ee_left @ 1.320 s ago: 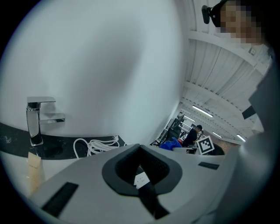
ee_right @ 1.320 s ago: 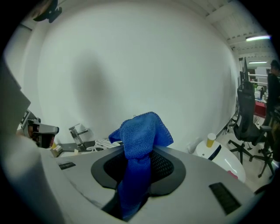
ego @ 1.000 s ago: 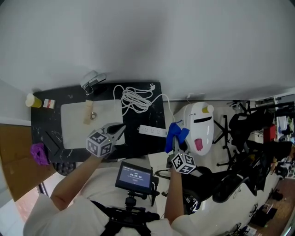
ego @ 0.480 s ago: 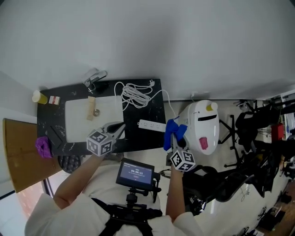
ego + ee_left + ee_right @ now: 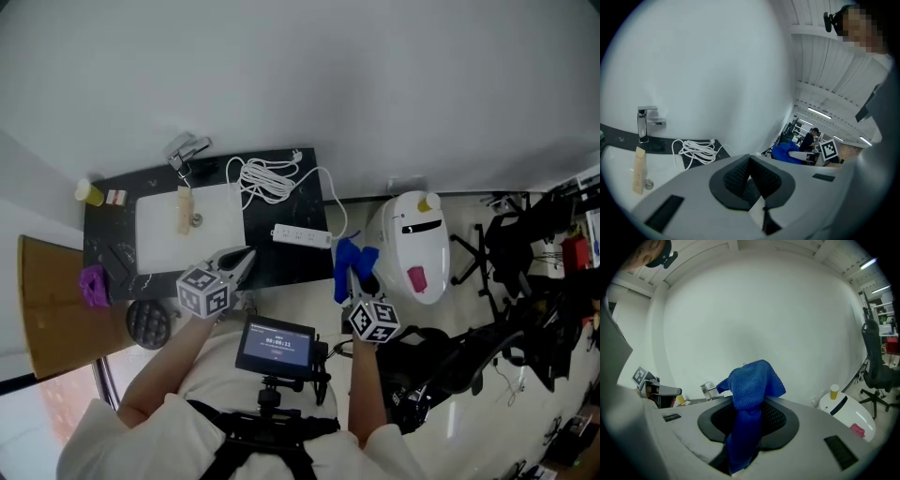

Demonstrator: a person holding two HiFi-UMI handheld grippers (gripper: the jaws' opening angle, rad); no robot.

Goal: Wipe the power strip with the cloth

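A white power strip (image 5: pixel 301 236) lies on the black counter (image 5: pixel 281 267), near its right end, with its white cord coiled (image 5: pixel 267 178) behind it. My right gripper (image 5: pixel 352 282) hangs off the counter's right edge, shut on a blue cloth (image 5: pixel 349 263), which drapes over the jaws (image 5: pixel 749 399). My left gripper (image 5: pixel 239 264) sits over the counter's front edge, left of the strip; its jaws are pressed together with nothing between them (image 5: pixel 749 180). The cord coil (image 5: pixel 696 151) shows past it.
A white sink basin (image 5: pixel 187 230) holds a tube and a drain; a chrome tap (image 5: pixel 185 150) stands behind it. A small yellow bottle (image 5: pixel 89 192) sits at the far left. A white robot-shaped bin (image 5: pixel 411 246) stands right of the counter. A screen (image 5: pixel 275 345) sits below.
The whole view has shifted: counter and power strip sit slightly higher and further left in the frame. Both grippers keep about the same places; the cloth stays in the right one.
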